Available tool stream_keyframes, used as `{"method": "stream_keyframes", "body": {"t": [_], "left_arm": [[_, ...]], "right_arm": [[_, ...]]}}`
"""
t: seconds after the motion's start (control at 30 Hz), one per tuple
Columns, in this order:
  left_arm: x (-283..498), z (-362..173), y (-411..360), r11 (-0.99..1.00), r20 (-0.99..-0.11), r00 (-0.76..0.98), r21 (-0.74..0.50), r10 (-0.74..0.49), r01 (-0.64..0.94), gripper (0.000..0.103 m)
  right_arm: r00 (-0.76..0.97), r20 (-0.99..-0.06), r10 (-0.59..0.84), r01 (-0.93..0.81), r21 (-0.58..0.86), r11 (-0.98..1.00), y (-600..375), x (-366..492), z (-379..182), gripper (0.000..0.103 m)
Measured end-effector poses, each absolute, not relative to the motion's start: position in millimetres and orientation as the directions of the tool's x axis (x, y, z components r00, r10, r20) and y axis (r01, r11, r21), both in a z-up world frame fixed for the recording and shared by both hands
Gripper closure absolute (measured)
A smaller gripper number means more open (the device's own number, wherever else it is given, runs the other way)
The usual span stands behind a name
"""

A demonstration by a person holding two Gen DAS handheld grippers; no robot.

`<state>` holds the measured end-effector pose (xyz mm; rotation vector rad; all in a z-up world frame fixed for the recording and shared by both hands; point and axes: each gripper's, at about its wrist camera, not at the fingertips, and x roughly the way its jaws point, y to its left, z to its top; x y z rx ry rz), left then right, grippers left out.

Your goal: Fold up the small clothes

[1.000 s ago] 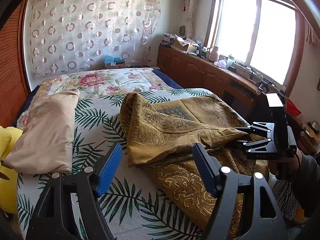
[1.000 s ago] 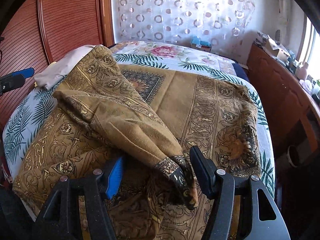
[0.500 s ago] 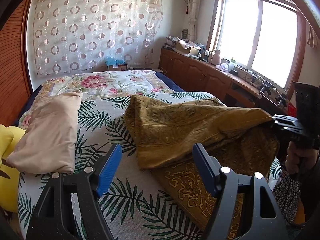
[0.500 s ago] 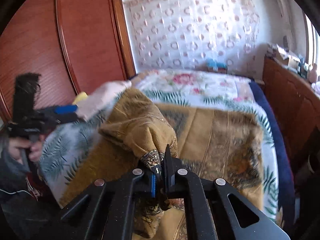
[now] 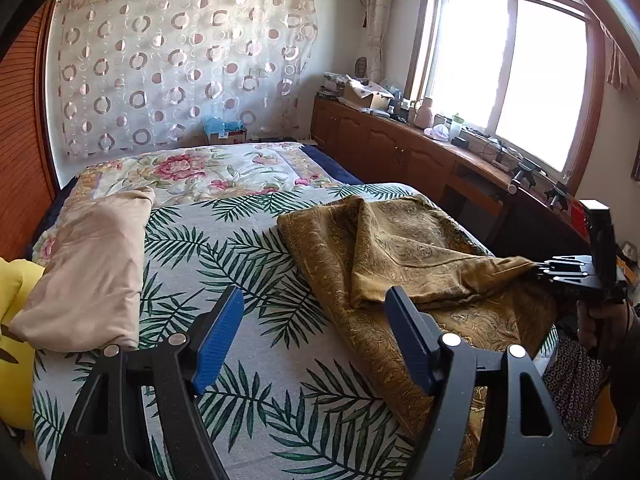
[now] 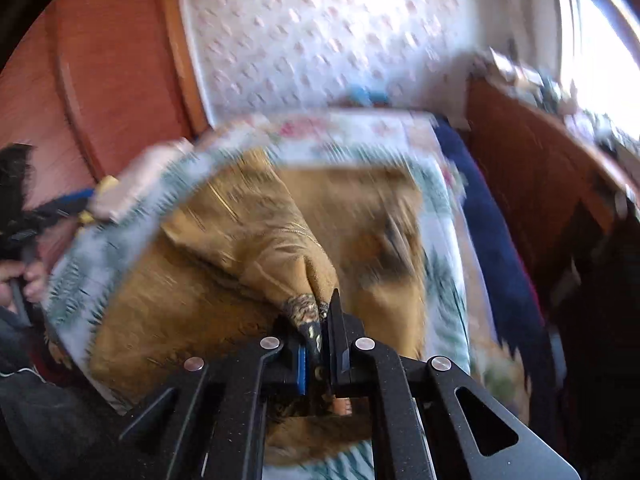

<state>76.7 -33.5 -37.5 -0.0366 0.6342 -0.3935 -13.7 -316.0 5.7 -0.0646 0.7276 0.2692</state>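
A golden-brown patterned cloth (image 5: 400,248) lies on the right half of the bed, partly folded over itself. My right gripper (image 6: 320,328) is shut on a dark-edged corner of this cloth (image 6: 248,248) and holds it pulled out past the bed's right edge; it also shows in the left wrist view (image 5: 568,272). My left gripper (image 5: 316,340) is open and empty, hovering above the leaf-print sheet (image 5: 240,248) left of the cloth. The right wrist view is blurred by motion.
A folded beige cloth (image 5: 92,264) lies on the bed's left side, with a yellow object (image 5: 12,320) beside it. A wooden cabinet (image 5: 400,152) with clutter runs under the window on the right. A wooden wardrobe (image 6: 100,80) stands on the left.
My right gripper closed on the cloth corner and has pulled it rightward and lower, off the bed's edge. The cloth's fold has flattened. My left gripper has stayed open and hardly moved.
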Motion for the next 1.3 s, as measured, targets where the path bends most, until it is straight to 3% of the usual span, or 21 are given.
{"method": "stream_keyframes", "body": {"t": [0.1,0.13,0.17,0.77,1.3], "left_arm": [[75.6,-38.5,-36.7,0.925,-0.573,0.732,-0.146,-0.369,0.351,0.029],[75.6,-38.8,-36.9,0.925,-0.574,0.731,-0.147,-0.369,0.351,0.029],[75.5,-39.1,-37.6,0.925,-0.575,0.731,-0.148,-0.369,0.351,0.029],[72.1,-39.4,-35.2,0.934,-0.569,0.746,-0.134,-0.346,0.331,0.029],[76.0,-50.2,-28.5,0.941,-0.595,0.733,-0.150,-0.331,0.303,0.029]], "right_arm": [[0.729,-0.665,0.162,-0.252,-0.040,0.967,-315.7,-20.6,3.2,0.073],[0.741,-0.656,0.141,-0.237,-0.059,0.970,-315.7,-23.7,6.6,0.061],[0.754,-0.643,0.132,-0.227,-0.067,0.972,-314.6,-25.6,11.3,0.057],[0.769,-0.554,0.318,-0.430,-0.081,0.899,-245.7,-19.3,43.0,0.051],[0.566,-0.728,0.387,-0.596,-0.037,0.802,-167.6,65.6,-0.2,0.050]]}}
